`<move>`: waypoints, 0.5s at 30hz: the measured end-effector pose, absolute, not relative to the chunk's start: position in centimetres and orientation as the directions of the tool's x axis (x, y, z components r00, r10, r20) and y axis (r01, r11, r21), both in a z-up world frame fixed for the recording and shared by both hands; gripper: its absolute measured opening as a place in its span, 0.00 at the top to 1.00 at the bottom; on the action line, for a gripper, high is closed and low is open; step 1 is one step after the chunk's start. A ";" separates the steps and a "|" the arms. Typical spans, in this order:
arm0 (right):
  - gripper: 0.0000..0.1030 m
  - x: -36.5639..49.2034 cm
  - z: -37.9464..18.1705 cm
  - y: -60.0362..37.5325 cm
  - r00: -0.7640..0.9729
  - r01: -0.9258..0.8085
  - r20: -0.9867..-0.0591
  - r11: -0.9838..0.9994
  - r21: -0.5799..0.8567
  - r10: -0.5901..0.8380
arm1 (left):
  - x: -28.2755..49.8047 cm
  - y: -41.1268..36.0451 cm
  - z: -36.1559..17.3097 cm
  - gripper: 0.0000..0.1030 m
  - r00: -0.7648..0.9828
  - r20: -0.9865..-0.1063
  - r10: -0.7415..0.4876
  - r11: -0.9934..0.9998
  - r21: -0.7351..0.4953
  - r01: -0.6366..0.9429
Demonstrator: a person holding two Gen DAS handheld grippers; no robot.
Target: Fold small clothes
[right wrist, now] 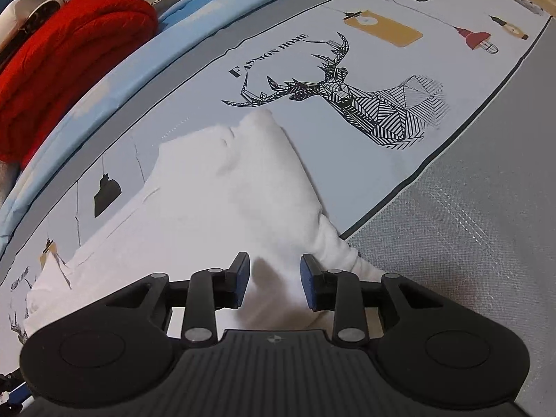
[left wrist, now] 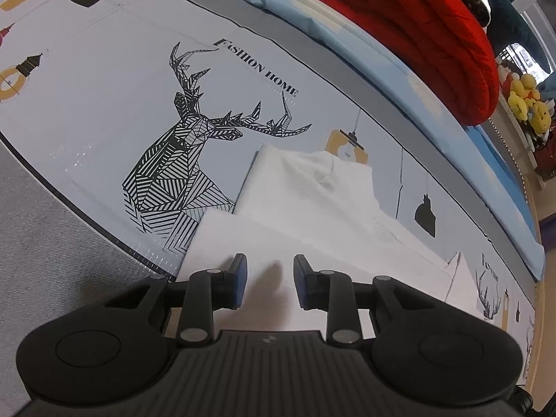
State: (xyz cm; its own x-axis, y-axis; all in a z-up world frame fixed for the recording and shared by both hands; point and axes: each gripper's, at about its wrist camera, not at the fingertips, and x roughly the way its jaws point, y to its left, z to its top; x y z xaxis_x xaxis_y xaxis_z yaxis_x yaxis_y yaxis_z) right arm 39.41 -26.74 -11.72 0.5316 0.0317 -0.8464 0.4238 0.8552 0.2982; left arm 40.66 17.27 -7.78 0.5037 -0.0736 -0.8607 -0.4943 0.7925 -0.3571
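A white garment [left wrist: 312, 201] lies on the printed mat [left wrist: 104, 104], partly folded with layers overlapping. My left gripper [left wrist: 270, 281] is open, its blue-padded fingers hovering just over the garment's near white edge, holding nothing. In the right wrist view the same white garment [right wrist: 229, 187] spreads ahead on the mat [right wrist: 347, 160]. My right gripper [right wrist: 275, 283] is open over the garment's near corner, which bunches between and under the fingers. Whether the pads touch the cloth I cannot tell.
The mat carries a black deer print [left wrist: 187, 160] and lamp pictures. A red folded blanket [left wrist: 434, 34] lies on a light blue pad [left wrist: 312, 24] behind the mat. Yellow plush toys [left wrist: 524, 100] sit far right. Grey fabric [right wrist: 469, 226] borders the mat.
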 end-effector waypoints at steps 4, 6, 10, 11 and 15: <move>0.67 39.6 -11.6 -26.7 0.531 0.420 -0.847 0.859 0.293 0.029 | 41.0 17.4 -8.0 0.69 0.502 -0.862 -0.074 0.791 -0.357 -0.497; 0.67 39.7 -11.6 -26.6 0.531 0.419 -0.847 0.860 0.291 0.028 | 41.2 17.6 -8.2 0.69 0.498 -0.863 -0.079 0.788 -0.360 -0.499; 0.67 40.0 -11.9 -26.7 0.526 0.419 -0.850 0.859 0.293 0.033 | 41.7 18.3 -10.1 0.61 0.462 -0.876 -0.142 0.747 -0.401 -0.530; 0.67 40.1 -12.0 -26.8 0.524 0.422 -0.851 0.857 0.296 0.036 | 41.7 18.6 -10.5 0.61 0.457 -0.876 -0.153 0.735 -0.410 -0.540; 0.67 40.3 -11.8 -26.8 0.527 0.423 -0.849 0.856 0.299 0.036 | 41.9 18.3 -10.2 0.61 0.466 -0.875 -0.134 0.755 -0.394 -0.524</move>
State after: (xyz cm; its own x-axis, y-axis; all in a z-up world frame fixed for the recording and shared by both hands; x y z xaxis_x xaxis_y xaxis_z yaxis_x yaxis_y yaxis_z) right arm 40.29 -26.82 -11.79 0.5265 0.0365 -0.8494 0.4228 0.8555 0.2988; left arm 41.91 18.29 -10.21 0.4659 -0.1335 -0.8747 -0.5237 0.7552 -0.3942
